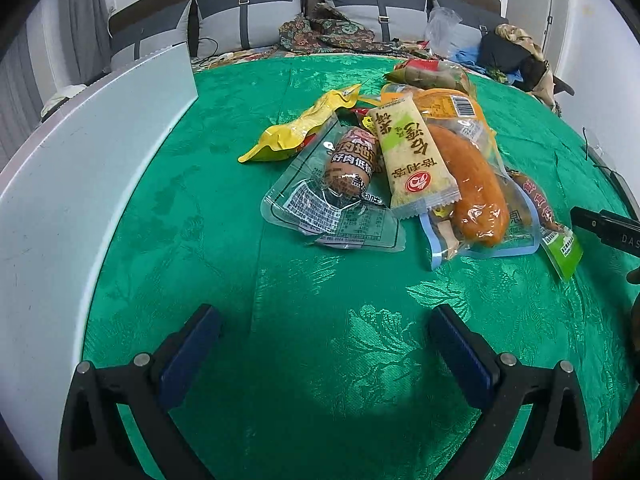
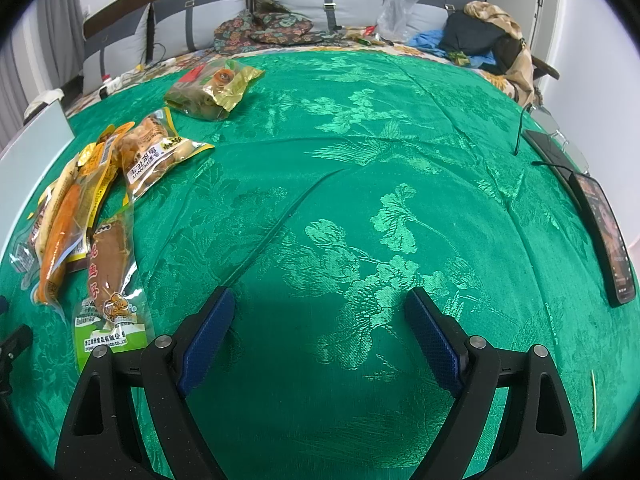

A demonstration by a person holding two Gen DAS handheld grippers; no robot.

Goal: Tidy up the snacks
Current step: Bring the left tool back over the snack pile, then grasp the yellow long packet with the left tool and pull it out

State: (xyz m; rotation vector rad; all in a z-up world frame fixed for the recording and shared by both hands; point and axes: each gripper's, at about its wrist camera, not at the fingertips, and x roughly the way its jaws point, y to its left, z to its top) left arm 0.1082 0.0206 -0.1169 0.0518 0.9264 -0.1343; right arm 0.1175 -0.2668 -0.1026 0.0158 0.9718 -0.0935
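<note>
We have both grippers hovering over the green cloth (image 2: 360, 160), nothing picked yet. The left gripper (image 1: 320, 344) has its jaws wide apart and empty; the right gripper (image 2: 320, 328) likewise, jaws apart, nothing between them.

The snack pile (image 1: 400, 160) lies ahead of the left gripper and a bit to its right, with bare cloth between. Nearest to us there is the sausage pack (image 1: 340, 192), its long axis running roughly away from the gripper, tilted slightly. Touching it on the right is the white bar (image 1: 416, 152), also lengthwise away from us, lying on top of the orange pack (image 1: 472, 184). The yellow pack (image 1: 296, 124) sits further off, on the left of the heap.

From the right gripper the same heap is well off to the left; the brown pack (image 2: 110, 272) with the green end is closest, just beside its left finger, long axis pointing away. A gold-green pack (image 2: 212, 88) lies apart, far ahead-left. A phone (image 2: 608, 232) is far right.

A white box wall (image 1: 100, 160) stands left of the left gripper, likely the target bin.

We judge the left gripper better lined up for the sausage pack: a straight reach forward, jaws closing across its short width
</note>
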